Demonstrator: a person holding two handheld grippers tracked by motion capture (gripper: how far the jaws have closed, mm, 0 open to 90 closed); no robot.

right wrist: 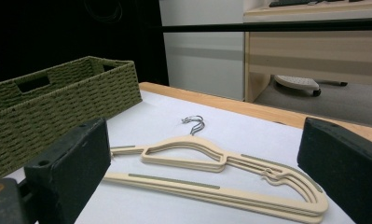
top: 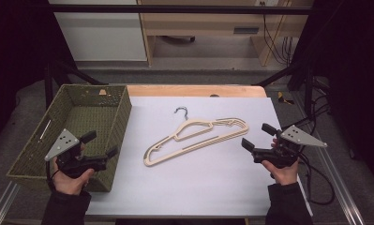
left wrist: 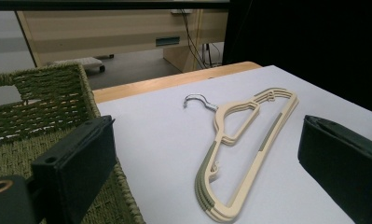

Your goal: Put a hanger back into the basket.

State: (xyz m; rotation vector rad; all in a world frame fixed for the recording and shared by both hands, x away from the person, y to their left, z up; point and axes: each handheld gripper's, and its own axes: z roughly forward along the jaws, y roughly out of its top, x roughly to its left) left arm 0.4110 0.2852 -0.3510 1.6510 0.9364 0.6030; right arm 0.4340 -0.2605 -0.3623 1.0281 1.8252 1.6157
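Resting across the grey table sheet (top: 198, 183), the scene runs from a green woven basket (top: 34, 150) at nine o'clock down to a small stack of cream hangers (top: 194, 138) at the centre. In the high view, the person's left hand (top: 71, 180) comes in from seven o'clock and holds the left gripper (top: 100, 144) level above the basket's near right corner, its nose turned toward two o'clock. The right hand (top: 283, 171) comes in from five o'clock at the sheet's right edge and holds the right gripper (top: 256, 136) pointing toward ten o'clock. Both grippers have their jaws spread wide with nothing between the pads.

The hangers lie flat on the sheet, stacked one on another, between the two grippers and apart from both. From the left gripper they sit at about two o'clock, from the right gripper at about nine o'clock. Their long bar runs from seven o'clock up toward two o'clock, and the metal hooks (top: 181, 111) point to twelve o'clock, toward the table's wooden far edge (top: 194, 90). In the left gripper view, the hangers (left wrist: 242, 154) show in the gap between its jaws; in the right gripper view, they (right wrist: 221, 179) lie low in the same gap, just ahead.
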